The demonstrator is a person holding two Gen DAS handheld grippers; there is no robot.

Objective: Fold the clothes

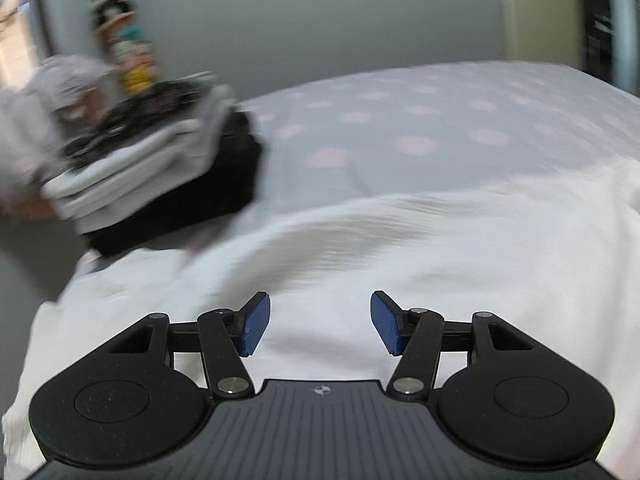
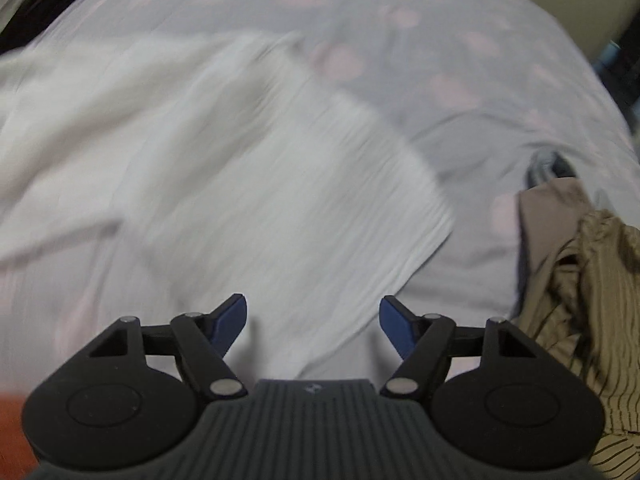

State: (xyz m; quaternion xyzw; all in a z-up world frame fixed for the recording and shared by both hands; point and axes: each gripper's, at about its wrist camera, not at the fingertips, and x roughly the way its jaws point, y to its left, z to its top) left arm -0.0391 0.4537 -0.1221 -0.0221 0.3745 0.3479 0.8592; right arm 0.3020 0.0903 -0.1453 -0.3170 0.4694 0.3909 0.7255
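A white crinkled garment [image 1: 400,248] lies spread on the bed, filling the near half of the left wrist view. My left gripper [image 1: 320,322] is open and empty just above it. In the right wrist view the same white garment [image 2: 256,184] lies below, with a folded flap ending in a corner near the gripper. My right gripper [image 2: 313,326] is open and empty above that corner. Both views are blurred by motion.
The bed has a grey sheet with pink dots [image 1: 420,120]. A stack of folded grey, white and black clothes [image 1: 160,168] sits at the far left. A tan and a striped olive garment [image 2: 580,288] lie heaped at the right. A grey wall stands behind the bed.
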